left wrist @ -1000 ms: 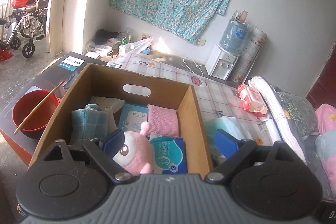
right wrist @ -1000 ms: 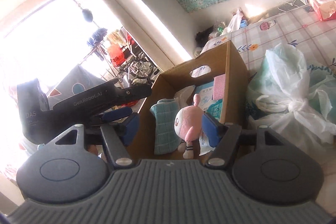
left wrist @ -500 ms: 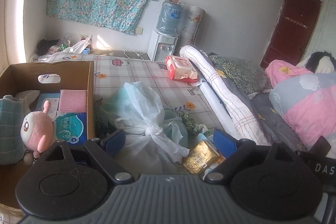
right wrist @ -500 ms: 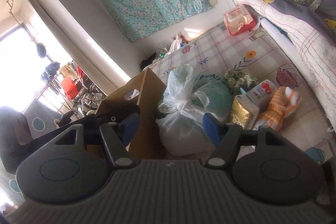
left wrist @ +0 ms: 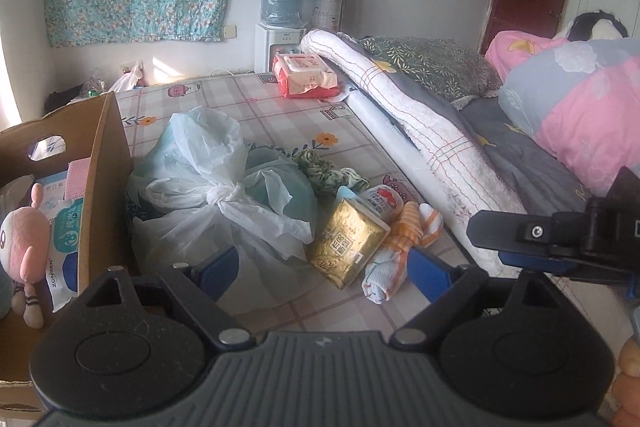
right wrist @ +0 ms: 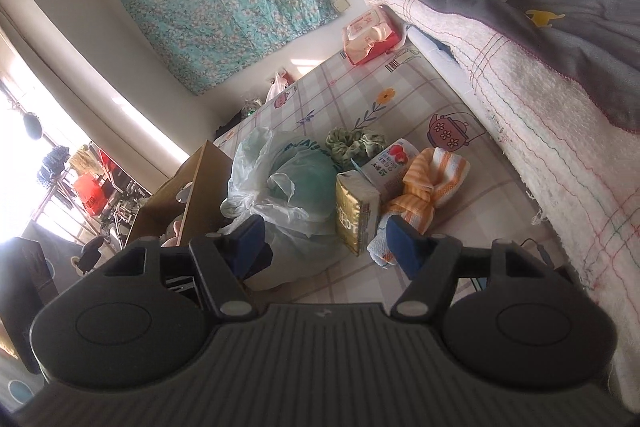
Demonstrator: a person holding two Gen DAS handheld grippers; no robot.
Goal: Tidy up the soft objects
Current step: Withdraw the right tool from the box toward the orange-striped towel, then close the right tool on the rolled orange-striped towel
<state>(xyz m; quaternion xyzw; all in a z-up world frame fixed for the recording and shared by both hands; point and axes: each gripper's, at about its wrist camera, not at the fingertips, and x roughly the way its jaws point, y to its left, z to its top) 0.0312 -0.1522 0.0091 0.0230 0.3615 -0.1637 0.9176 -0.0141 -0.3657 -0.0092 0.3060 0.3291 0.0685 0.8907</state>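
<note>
Checked mat (left wrist: 280, 115) carries loose soft things beside the cardboard box (left wrist: 106, 163); both grippers (left wrist: 324, 273) (right wrist: 324, 241) gape empty. Close squarely on the striped towel (right wrist: 424, 187) near the mat's bedding edge, avoiding the gold packet (right wrist: 356, 215)

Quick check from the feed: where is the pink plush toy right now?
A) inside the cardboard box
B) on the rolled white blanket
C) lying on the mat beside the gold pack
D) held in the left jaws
A: the pink plush toy sits inside the cardboard box, beside a tissue pack, and both jaws stand open and empty.
</note>
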